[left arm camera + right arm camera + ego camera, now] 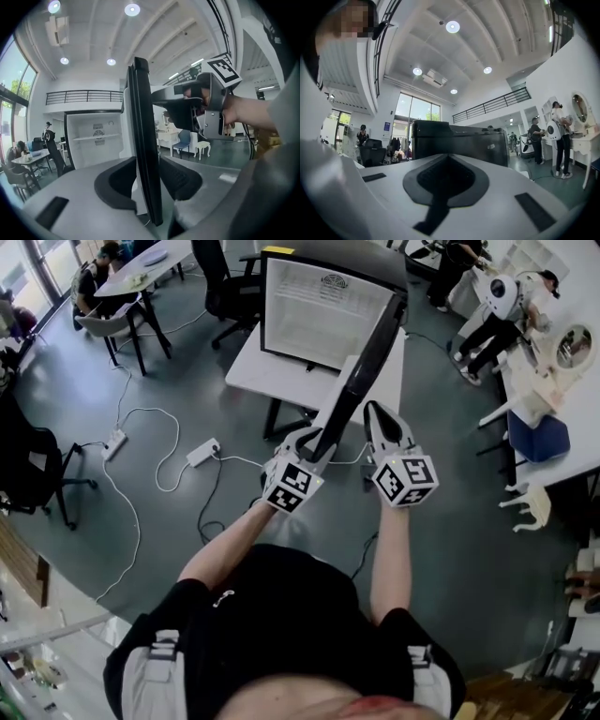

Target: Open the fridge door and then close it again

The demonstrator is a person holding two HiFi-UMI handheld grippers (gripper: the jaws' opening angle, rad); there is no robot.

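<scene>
A small black fridge (323,306) stands on a white table (267,376), its white inside showing and its black door (361,381) swung out towards me. My left gripper (314,442) straddles the door's free edge. In the left gripper view the door (143,154) stands between the two pads, which are apart and not pressing on it. My right gripper (382,427) hangs just right of the door, shut and holding nothing. Its own view shows closed jaws (447,180) in front of the fridge's black outside (459,140). It also appears in the left gripper view, the right gripper (161,101) held by a hand.
A power strip (202,452) and white cables lie on the floor left of the table. A black office chair (220,282) stands behind the table. White furniture (539,381) and standing people (502,310) are at the right; seated people and another table are at the far left.
</scene>
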